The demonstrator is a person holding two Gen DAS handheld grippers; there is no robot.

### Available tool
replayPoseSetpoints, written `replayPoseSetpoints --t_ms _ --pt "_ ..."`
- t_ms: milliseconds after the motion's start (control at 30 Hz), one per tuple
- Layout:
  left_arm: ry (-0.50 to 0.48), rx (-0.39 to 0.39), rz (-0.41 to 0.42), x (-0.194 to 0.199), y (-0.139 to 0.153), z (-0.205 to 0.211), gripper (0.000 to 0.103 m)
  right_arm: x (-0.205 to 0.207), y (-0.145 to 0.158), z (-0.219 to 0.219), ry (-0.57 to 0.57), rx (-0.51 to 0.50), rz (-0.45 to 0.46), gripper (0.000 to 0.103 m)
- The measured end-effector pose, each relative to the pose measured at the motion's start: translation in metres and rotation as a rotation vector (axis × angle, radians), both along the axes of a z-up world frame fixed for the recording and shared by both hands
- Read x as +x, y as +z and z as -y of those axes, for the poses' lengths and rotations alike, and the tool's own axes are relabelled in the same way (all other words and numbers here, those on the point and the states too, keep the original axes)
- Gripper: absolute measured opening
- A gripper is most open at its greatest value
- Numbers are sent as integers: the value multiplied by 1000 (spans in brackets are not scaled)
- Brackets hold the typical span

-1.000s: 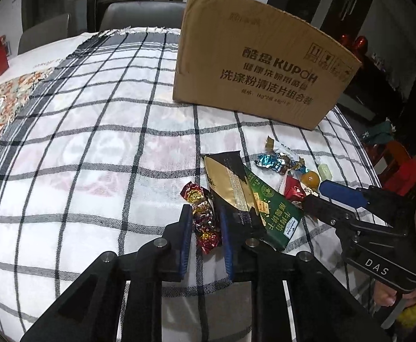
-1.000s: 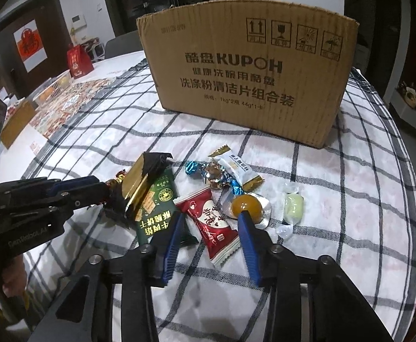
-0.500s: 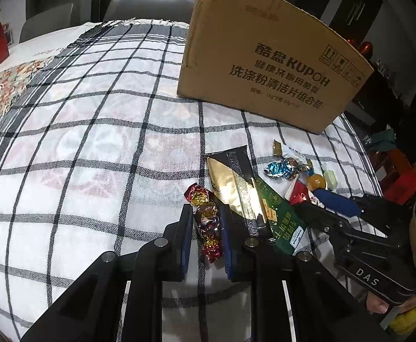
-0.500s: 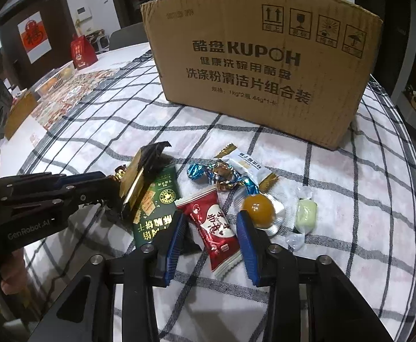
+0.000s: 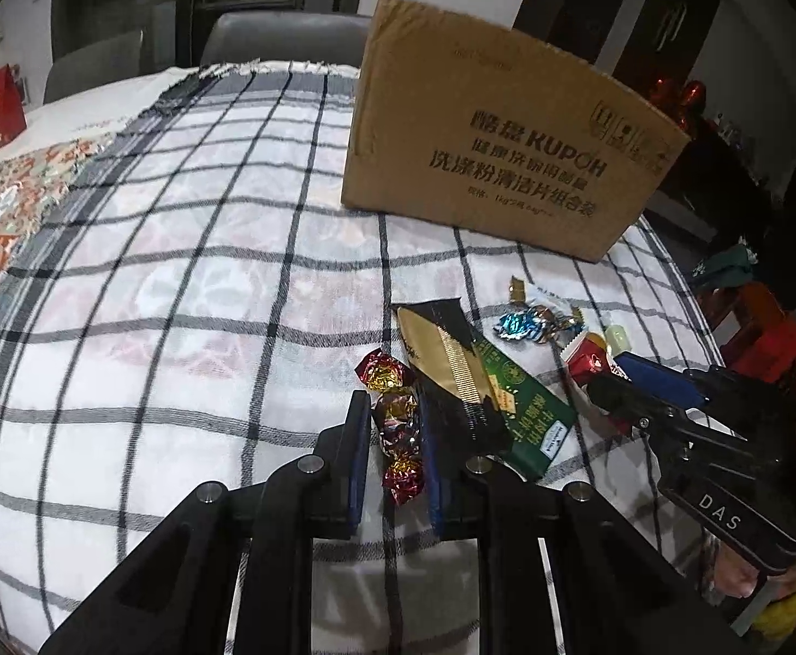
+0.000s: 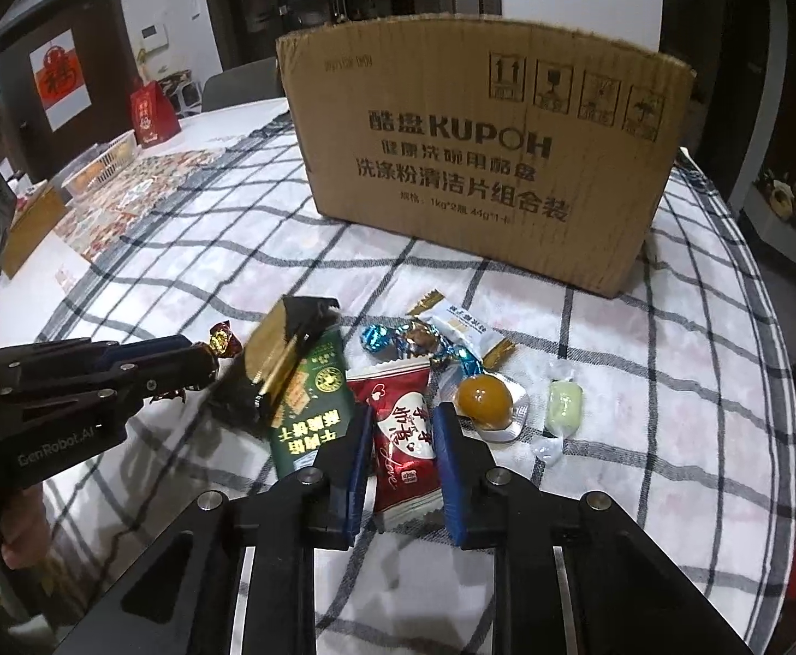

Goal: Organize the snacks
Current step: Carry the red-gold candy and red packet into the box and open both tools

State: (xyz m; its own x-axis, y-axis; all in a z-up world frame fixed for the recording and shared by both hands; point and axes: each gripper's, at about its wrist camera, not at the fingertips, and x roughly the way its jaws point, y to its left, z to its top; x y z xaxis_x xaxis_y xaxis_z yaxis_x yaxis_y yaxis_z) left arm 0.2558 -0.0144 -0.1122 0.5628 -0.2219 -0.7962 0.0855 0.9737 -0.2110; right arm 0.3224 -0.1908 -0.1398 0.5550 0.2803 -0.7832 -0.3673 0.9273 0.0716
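A chain of crinkled red-and-gold foil-wrapped candies lies on the counter with its long axis running away from the left wrist camera, one twisted end near the lens and the other fanned out beyond the fingertips; the left claw straddles it, blue pads close on either side, though whether they press the foil cannot be told. Just to its right a glossy black-and-gold sachet overlaps a flat dark green biscuit packet. The right wrist view shows what the left barely catches: a smooth red pillow-shaped snack packet with white script lying lengthwise between the spread pads of the right claw, its crimped end towards the camera; contact cannot be judged. Beside it sit a round amber jelly in a clear cup, a pale green candy in clear wrap, blue foil twists and a white bar with gold ends. All rest on a white cloth with a black grid over the counter. Behind stands a printed corrugated cardboard box.
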Motion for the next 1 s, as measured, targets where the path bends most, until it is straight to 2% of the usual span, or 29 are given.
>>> replayPoseSetpoints --t_ms 467,1000 --pt "-42 6 127 -22 55 8 18 -20 51 3 -25 71 96 24" --pt "-120 69 313 -1 129 24 18 -11 112 9 -76 151 229 24"
